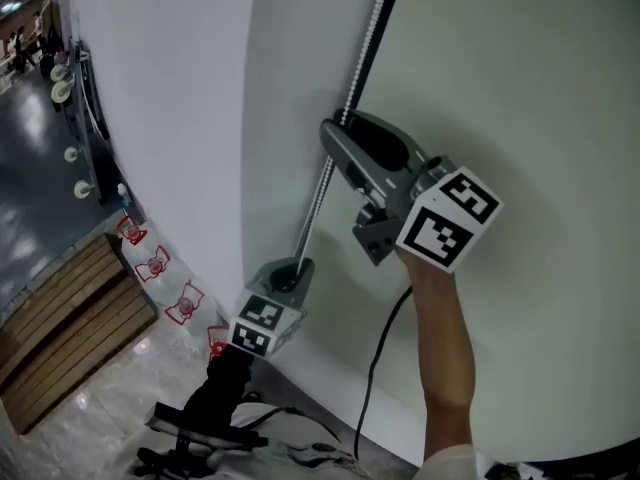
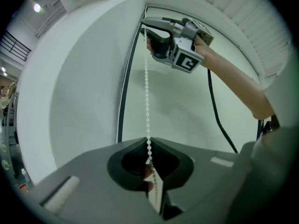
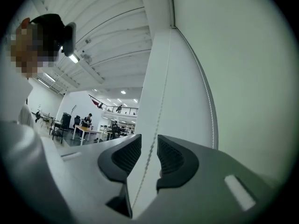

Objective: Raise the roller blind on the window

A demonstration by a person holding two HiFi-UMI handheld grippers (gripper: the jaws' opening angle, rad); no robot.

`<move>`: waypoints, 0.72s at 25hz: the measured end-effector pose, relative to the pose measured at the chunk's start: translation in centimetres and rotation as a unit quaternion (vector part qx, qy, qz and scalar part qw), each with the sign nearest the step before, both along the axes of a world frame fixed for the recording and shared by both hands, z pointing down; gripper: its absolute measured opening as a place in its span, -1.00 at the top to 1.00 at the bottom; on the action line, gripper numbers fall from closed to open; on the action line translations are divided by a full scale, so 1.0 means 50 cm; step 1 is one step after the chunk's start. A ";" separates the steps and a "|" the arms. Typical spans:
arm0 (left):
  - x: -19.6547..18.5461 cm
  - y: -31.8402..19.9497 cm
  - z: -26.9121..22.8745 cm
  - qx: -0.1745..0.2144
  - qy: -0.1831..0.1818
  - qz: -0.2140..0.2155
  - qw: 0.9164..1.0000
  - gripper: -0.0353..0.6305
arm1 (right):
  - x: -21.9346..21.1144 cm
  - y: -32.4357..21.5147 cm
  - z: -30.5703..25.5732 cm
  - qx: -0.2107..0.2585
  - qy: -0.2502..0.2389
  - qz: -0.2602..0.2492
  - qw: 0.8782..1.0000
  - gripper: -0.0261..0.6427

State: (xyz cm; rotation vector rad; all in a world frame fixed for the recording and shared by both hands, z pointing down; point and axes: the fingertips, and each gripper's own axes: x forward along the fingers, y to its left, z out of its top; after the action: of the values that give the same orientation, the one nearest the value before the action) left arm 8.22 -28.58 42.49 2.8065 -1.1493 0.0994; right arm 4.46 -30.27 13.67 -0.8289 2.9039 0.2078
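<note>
A white bead chain (image 1: 318, 198) hangs down the left edge of the pale roller blind (image 1: 520, 88). My left gripper (image 1: 290, 268) is low on the chain and shut on it; in the left gripper view the beads (image 2: 147, 97) run straight down into its closed jaws (image 2: 149, 148). Higher up, my right gripper (image 1: 335, 133) is at the chain. In the right gripper view its jaws (image 3: 148, 155) stand open, and the chain (image 3: 159, 111) passes through the gap without being pressed by either pad. From the left gripper view the right gripper (image 2: 148, 36) shows up near the top.
A white pillar (image 1: 170, 118) stands left of the blind, with the dark window frame edge (image 1: 385, 8) between them. A black cable (image 1: 375, 378) hangs from the right gripper. Far below are a slatted wooden platform (image 1: 60, 318) and black gear (image 1: 200, 428) on the floor.
</note>
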 end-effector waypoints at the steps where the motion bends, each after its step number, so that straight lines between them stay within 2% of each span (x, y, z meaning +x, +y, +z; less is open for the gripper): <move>1: 0.007 -0.006 -0.020 -0.002 0.000 0.000 1.000 0.90 | 0.004 -0.019 -0.038 0.002 0.000 0.003 1.000 0.65; 8: 0.014 0.004 -0.018 0.003 -0.012 0.004 1.000 0.90 | 0.018 -0.027 -0.148 0.039 -0.026 0.012 0.999 0.71; 11: 0.008 0.008 0.002 0.005 -0.016 0.005 1.000 0.90 | 0.019 -0.017 -0.164 0.046 -0.040 0.004 0.998 0.72; 14: 0.007 0.015 0.030 0.008 -0.021 0.008 1.000 0.90 | 0.012 -0.015 -0.166 0.049 -0.031 0.002 0.998 0.73; 16: 0.006 0.019 0.040 0.011 -0.020 0.008 1.000 0.90 | 0.015 -0.020 -0.163 0.046 -0.032 0.011 0.998 0.86; 18: 0.002 0.019 0.041 0.009 -0.020 0.007 1.000 0.90 | 0.018 -0.019 -0.161 0.036 -0.042 0.011 0.998 0.87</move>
State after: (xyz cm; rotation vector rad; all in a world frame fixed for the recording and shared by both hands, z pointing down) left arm 8.34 -27.64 44.54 2.8411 -1.1460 0.1465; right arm 5.36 -31.24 5.62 -0.8377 2.7933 0.2721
